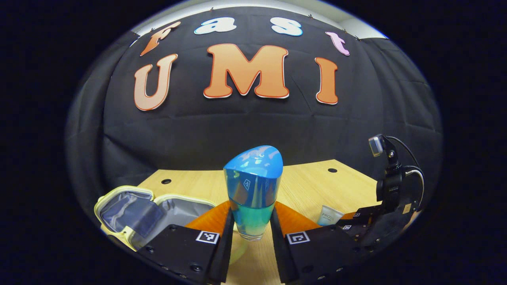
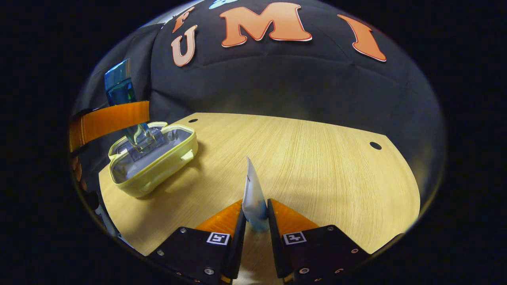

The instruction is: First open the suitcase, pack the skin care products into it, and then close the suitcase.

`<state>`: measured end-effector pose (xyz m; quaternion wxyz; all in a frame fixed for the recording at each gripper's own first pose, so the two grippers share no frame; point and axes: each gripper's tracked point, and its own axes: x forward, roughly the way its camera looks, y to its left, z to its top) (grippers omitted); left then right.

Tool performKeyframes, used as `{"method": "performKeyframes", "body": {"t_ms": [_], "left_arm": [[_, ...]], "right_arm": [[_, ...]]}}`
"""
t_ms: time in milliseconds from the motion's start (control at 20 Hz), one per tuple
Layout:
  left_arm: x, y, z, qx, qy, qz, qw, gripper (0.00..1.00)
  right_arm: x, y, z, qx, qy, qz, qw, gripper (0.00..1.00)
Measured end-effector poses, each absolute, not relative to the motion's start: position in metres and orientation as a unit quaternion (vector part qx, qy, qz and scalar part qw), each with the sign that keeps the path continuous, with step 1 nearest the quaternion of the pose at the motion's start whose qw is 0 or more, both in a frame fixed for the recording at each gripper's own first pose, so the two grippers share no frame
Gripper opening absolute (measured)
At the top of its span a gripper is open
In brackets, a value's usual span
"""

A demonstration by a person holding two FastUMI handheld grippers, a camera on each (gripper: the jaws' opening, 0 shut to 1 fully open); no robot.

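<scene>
Table [image 2: 301, 158]: light wood, most of the surface bare, two cable holes along the far edge.

Suitcase [image 2: 154, 160]: small yellow-trimmed case, grey lining, lid thrown flat open. Sits at about 10 o'clock in the right gripper view, 8 o'clock in the left gripper view. Open step looks done; the compartment is ready to take items.

Blue bottle [image 1: 253, 186]: tall, blue cap, teal liquid, clear base. Left gripper [image 1: 253, 227] is clamped on its lower body, both fingers pressing its sides. Held upright, probably so it goes in base-first. In the right gripper view it hangs above the open suitcase, lifted off the table.

Tube [image 2: 252, 194]: small white-blue tube, crimped end pointing up and away. Right gripper [image 2: 255, 221] is closed on its cap end, both fingers on it. From the left gripper view it's at 4 o'clock, low near the table.

Judgement: packing is mid-way. Bottle is nearest to going in, tube queued behind it; staggering avoids the two grippers clashing over a small case. Closing not started.
</scene>
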<state>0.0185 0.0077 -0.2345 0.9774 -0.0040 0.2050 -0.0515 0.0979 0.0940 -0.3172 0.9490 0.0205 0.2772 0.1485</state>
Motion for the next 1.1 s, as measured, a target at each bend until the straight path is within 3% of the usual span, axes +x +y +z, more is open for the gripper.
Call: {"method": "performKeyframes", "body": {"t_ms": [750,1100], "left_arm": [[0.025,0.147,-0.116,0.007,0.181,-0.018,0.983,0.47],[0.028,0.203,-0.119,0.004,0.195,-0.024,0.98,0.47]], "right_arm": [[0.093,0.166,-0.066,0.057,0.145,0.163,0.974,0.33],[0.102,0.215,-0.035,0.068,0.119,0.166,0.977,0.33]]}}
